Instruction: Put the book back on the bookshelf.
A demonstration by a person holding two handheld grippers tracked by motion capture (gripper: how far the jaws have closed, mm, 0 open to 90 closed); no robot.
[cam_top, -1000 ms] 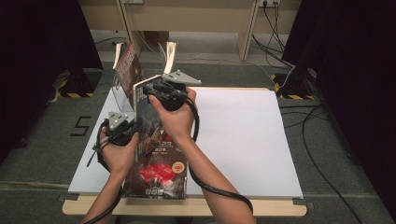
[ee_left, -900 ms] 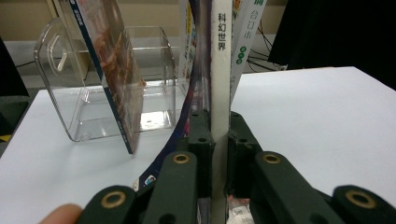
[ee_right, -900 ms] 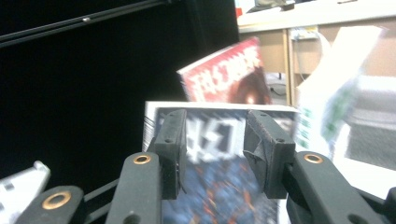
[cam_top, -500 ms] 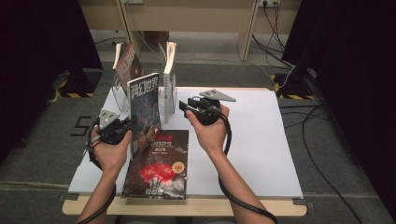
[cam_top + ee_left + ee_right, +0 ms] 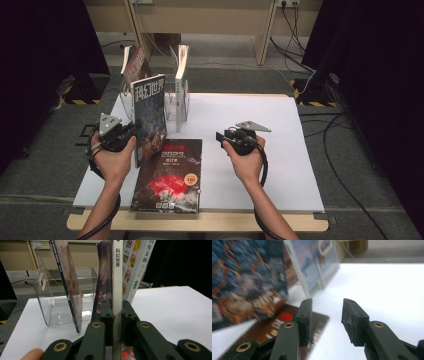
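The right gripper (image 5: 222, 136) has left the upright magazine and swung out and down to the person's right; it now hovers low over the bare white desk (image 5: 280, 170), and its jaws, which have just been closing a little, stand fairly wide with nothing between them, as the right gripper view (image 5: 325, 315) makes plain. I take that as a hand freed up: the magazine no longer needs two grips. Nearest the person, a dark magazine with red print (image 5: 170, 175) lies flat on the desk at its front edge, cover up, waiting its turn, I would guess. Just behind it, the left gripper (image 5: 131, 134) is clamped on the spine edge of the science-fiction magazine (image 5: 149, 117) and holds it standing on end, cover facing right, its bottom edge just over the flat one. In the left gripper view the jaws pinch that white spine (image 5: 117, 290) from both sides low down, which keeps the floppy pages from sagging open and leaves the top free to slide in somewhere. Farther back stands the clear plastic rack (image 5: 50, 305), with one magazine (image 5: 68, 277) already leaning in it and another (image 5: 136, 262) tilted on the far side. The held copy looks lined up with the gap between them, so the upright grip seems meant for slotting it into the rack.
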